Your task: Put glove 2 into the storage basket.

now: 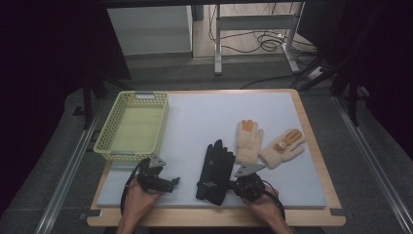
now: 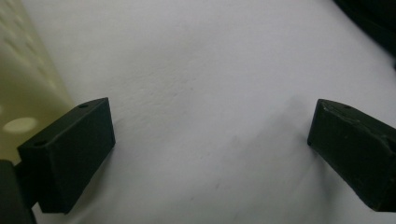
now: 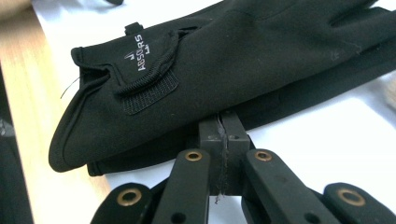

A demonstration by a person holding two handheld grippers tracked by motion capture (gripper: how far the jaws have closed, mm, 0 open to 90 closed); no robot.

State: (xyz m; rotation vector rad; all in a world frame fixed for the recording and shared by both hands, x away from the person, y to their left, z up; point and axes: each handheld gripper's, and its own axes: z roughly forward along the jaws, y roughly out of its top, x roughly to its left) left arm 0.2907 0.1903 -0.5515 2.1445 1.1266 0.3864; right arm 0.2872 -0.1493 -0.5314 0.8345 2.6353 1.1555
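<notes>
The black gloves (image 1: pixel 215 171) are laid as a stacked pair near the front edge of the grey mat (image 1: pixel 204 117), a little right of its middle, cuffs toward the front and fingers pointing to the back edge. The right gripper (image 1: pixel 233 184) is held against the cuff end on the pair's right side; in the right gripper view its jaws are pressed together on the lower edge of the fabric (image 3: pixel 224 70), so the gloves are gripped there. The cuff corner is seen close to the bare wooden table (image 1: pixel 311 146) strip along the mat's front edge.

The left gripper (image 1: pixel 176 181) is held low over bare mat near the front left corner, its jaws spread wide with nothing between them. In the left gripper view the wall of the yellow basket (image 2: pixel 28 79) is seen just beside one jaw. The basket (image 1: pixel 113 127) is set along the mat's left edge, reaching the back left corner.

Two cream gloves (image 1: pixel 269 142) are laid toward the right edge, just behind the right gripper. Open mat is left between basket and gloves
</notes>
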